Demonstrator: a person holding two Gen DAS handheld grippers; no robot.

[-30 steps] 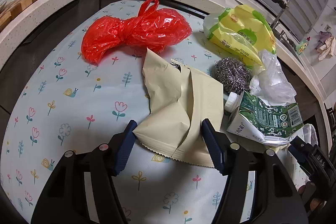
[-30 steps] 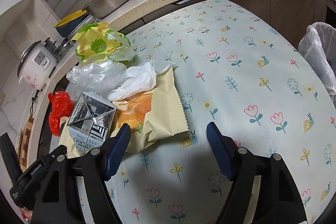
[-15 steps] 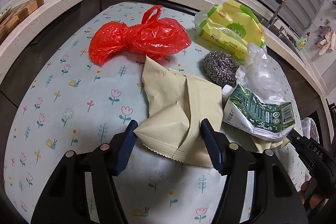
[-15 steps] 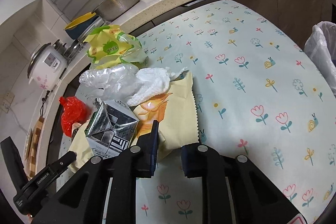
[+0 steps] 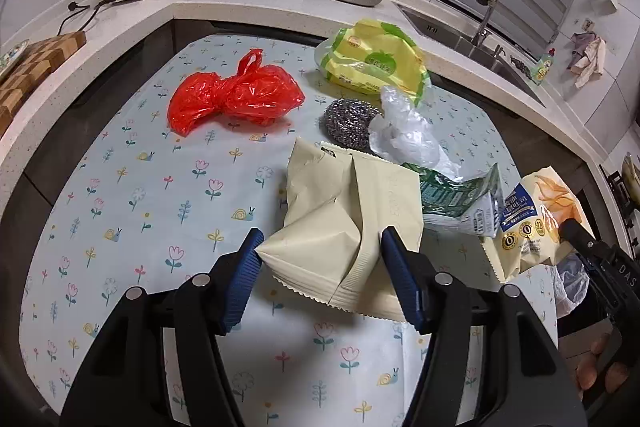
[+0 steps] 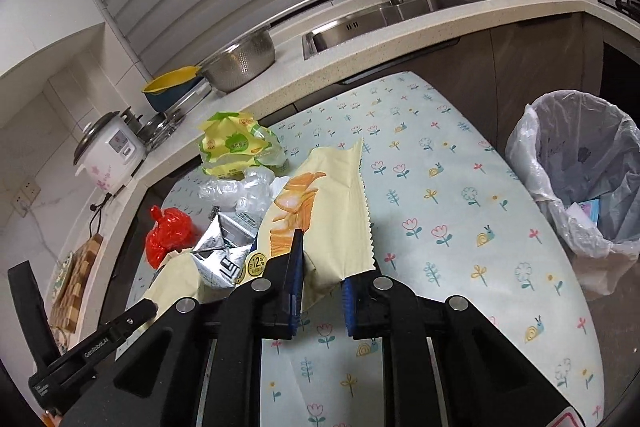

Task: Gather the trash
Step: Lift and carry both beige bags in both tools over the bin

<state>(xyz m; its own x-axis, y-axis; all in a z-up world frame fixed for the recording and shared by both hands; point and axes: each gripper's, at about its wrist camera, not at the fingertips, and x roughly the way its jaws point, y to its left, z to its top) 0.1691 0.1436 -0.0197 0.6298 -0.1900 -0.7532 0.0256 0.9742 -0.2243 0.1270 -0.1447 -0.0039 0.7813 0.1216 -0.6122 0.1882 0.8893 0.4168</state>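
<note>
Floral bench [image 6: 460,227] lies bare toward the lined bin [image 6: 576,179]; right tongs [image 6: 320,287] pinch the chip bag [image 6: 332,195], left tongs [image 5: 320,271] clasp the beige packet [image 5: 344,223].

Your left gripper [image 5: 320,273] holds its jaws partly apart, pressing a wrapper between them; your right gripper [image 6: 320,277] has its jaws pinched nearly closed.

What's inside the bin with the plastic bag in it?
Inside the bin, lined with a clear bag, a light blue packet and a white scrap beside it lie near the bottom. A dark smudge shows on the far wall. The bin's near wall hides whatever lies lower down.
</note>
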